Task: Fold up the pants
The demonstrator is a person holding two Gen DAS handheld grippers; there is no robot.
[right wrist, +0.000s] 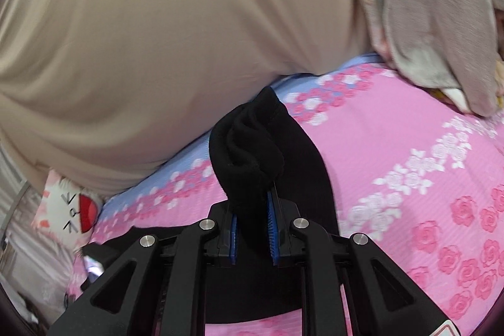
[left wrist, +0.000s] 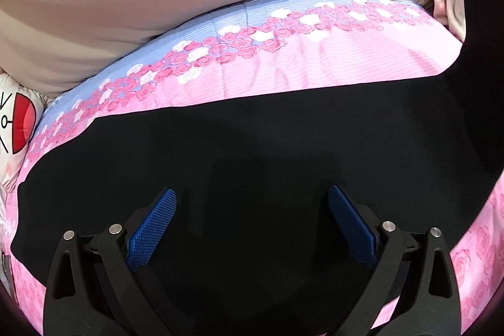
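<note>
The right gripper (right wrist: 253, 229) is clamped on a bunched fold of the black pants (right wrist: 249, 144); its blue ribbed pads (right wrist: 272, 229) press the cloth from both sides, with only the thickness of the fabric between them. Above the fingertips the pinched part bulges into a soft, rolled knot with a stitched hem edge showing at its top, and a flat black band of the same garment trails down past the right side of the gripper to the bedspread below.

The left gripper (left wrist: 252, 210) hangs with its jaws spread wide, the blue textured pads (left wrist: 154, 229) well apart and nothing between them. Directly under it the pants (left wrist: 267, 153) lie spread flat as a broad, matte black sheet, smooth and nearly without wrinkles, their far edge running in a clean line across the bed.

The garment rests on a pink bedspread (left wrist: 330, 65) printed with pink and white roses and a light blue stripe. Behind it rises a large beige cushion (right wrist: 163, 30). At the left edge sits a white plush toy (right wrist: 74, 210) with a red mouth, and at the far right a grey floral cloth (right wrist: 425, 21) is draped over the bed.
</note>
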